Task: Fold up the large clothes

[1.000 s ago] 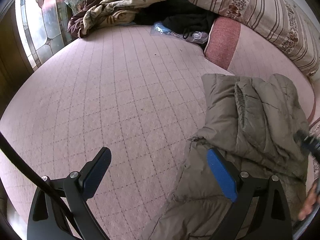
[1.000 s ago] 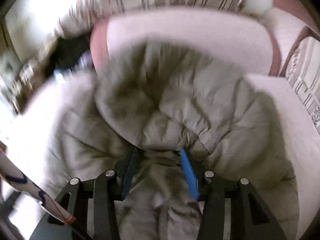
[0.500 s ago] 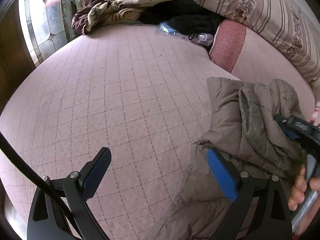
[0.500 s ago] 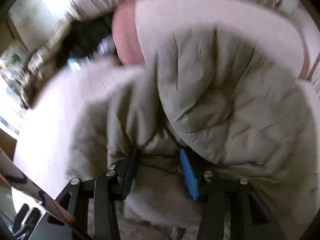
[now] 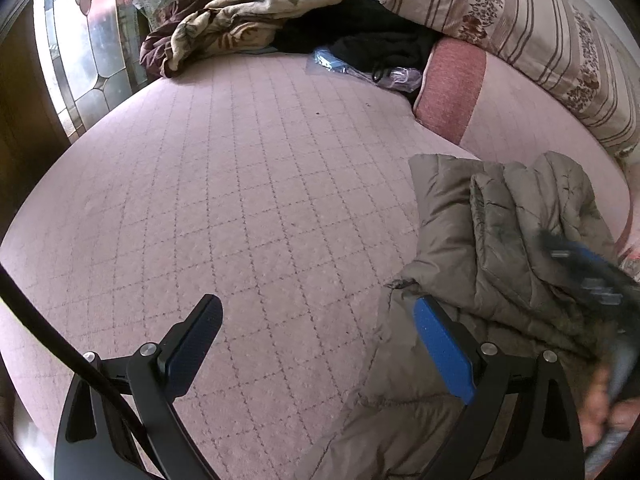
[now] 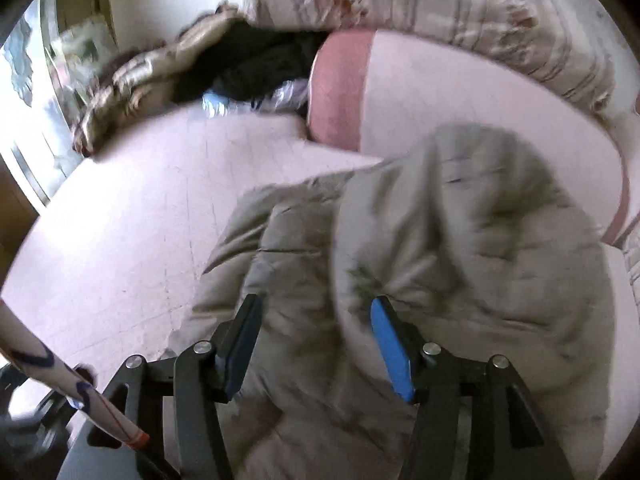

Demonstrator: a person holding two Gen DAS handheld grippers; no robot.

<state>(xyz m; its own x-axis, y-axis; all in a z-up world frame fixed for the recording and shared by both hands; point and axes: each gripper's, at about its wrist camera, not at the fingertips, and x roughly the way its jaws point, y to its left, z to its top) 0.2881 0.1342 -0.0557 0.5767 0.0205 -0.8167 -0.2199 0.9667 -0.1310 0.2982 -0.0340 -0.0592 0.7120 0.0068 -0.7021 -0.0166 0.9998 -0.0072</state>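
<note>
A grey-olive puffer jacket (image 5: 492, 264) lies partly folded on the pink quilted bed (image 5: 240, 200), at the right of the left wrist view. My left gripper (image 5: 316, 336) is open and empty, with its right finger at the jacket's left edge. My right gripper (image 6: 316, 328) is open over the jacket (image 6: 460, 248), its jaws apart with jacket fabric lying between them. The right wrist view is blurred. The right gripper also shows blurred at the right edge of the left wrist view (image 5: 592, 276).
A pile of brown, beige and black clothes (image 5: 280, 20) lies at the far end of the bed. A striped pillow (image 5: 520, 20) and a pink bolster (image 5: 452, 84) lie along the right. A stained-glass window (image 5: 80, 60) is at the left.
My right gripper has opened wider, letting go of the jacket fold it held, and has swung left. My left gripper has stayed open and almost still.
</note>
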